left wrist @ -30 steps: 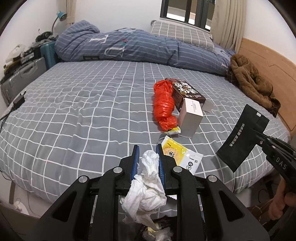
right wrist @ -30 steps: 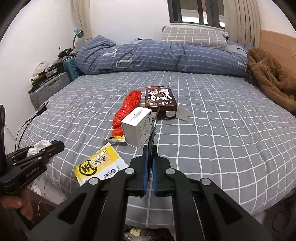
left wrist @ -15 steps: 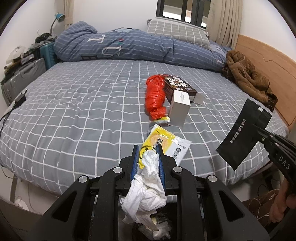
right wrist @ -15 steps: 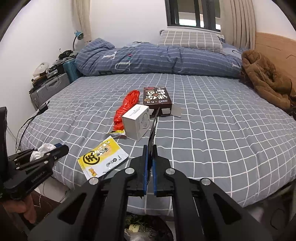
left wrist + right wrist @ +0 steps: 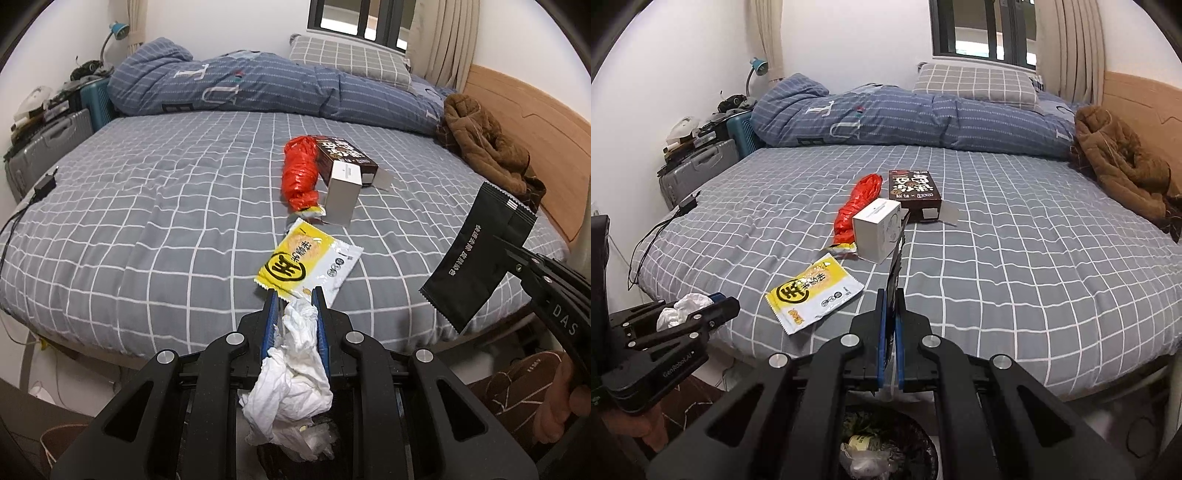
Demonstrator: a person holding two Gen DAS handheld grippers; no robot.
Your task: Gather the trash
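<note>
Two crumpled, flat scraps [image 5: 295, 369], pinched.

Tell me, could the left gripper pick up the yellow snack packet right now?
Probably not yet. The yellow snack packet lies uncovered just ahead, but the left gripper is shut on a crumpled white tissue, so its jaws are occupied.

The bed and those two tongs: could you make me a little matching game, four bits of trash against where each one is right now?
Things:
1. crumpled white tissue
2. black sachet
3. yellow snack packet
4. white box

Places:
A. flat near the bed's front edge
B. pinched in the right tongs
C. standing beside the red plastic bag
D. pinched in the left tongs

Pairs: 1-D, 2-B, 3-A, 4-C
</note>
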